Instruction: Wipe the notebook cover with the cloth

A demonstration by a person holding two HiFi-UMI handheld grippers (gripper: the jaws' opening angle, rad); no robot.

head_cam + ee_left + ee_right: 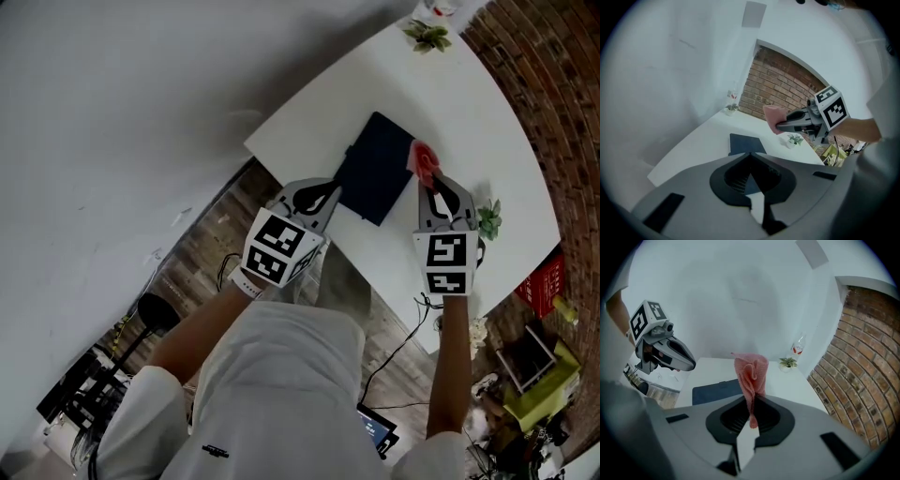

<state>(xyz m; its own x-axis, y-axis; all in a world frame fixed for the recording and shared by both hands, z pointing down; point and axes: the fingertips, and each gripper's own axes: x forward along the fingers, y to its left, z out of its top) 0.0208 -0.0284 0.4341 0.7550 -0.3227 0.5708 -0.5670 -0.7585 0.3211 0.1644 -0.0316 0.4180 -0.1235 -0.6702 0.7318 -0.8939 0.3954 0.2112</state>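
A dark blue notebook (373, 167) lies flat on the white table (469, 112); it also shows in the left gripper view (745, 143) and the right gripper view (715, 391). My right gripper (433, 183) is shut on a pink cloth (424, 161), which it holds in the air over the notebook's right edge. The cloth (751, 371) stands bunched up out of the jaws (752, 401). My left gripper (328, 192) hovers at the notebook's near-left corner, jaws together with nothing between them (751, 157). Each gripper shows in the other's view, right (785, 125) and left (689, 364).
A small potted plant (488, 218) stands on the table just right of my right gripper. Another plant (427, 36) and a bottle (441, 7) sit at the far end. A brick wall (553, 84) runs on the right, with a red crate (544, 284) below.
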